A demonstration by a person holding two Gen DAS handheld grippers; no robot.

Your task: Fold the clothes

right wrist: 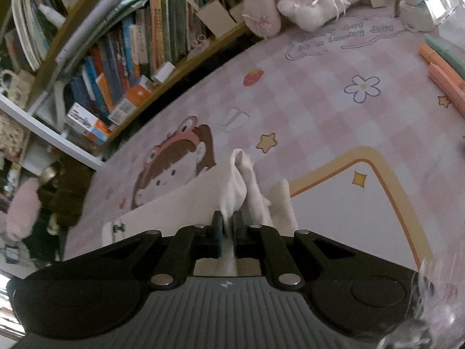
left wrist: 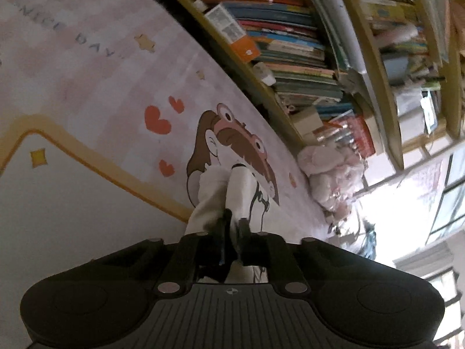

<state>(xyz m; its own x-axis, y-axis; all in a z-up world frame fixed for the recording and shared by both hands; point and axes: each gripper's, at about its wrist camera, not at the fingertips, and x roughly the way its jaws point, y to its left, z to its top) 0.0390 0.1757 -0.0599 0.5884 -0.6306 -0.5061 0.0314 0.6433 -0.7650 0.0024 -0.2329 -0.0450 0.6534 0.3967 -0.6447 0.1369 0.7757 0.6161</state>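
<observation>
Both claws are closed on the white garment [right wrist: 242, 180]: the left gripper [left wrist: 234, 226] and the right gripper [right wrist: 228, 226] each pinch a bunched piece, lifted above the pink mat [right wrist: 334, 110]. More white cloth lies flat on the mat, so the fold seems under way, not finished. Behind stands a bookshelf [right wrist: 122, 58].

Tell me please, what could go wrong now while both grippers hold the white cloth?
1. Each gripper, left and right, pinches only a small bunch of the white cloth, so it may slip out.
2. The markers lie on the mat; a swinging cloth could perhaps sweep them.
3. The cloth looks bunched, so the fold may come out uneven.
</observation>
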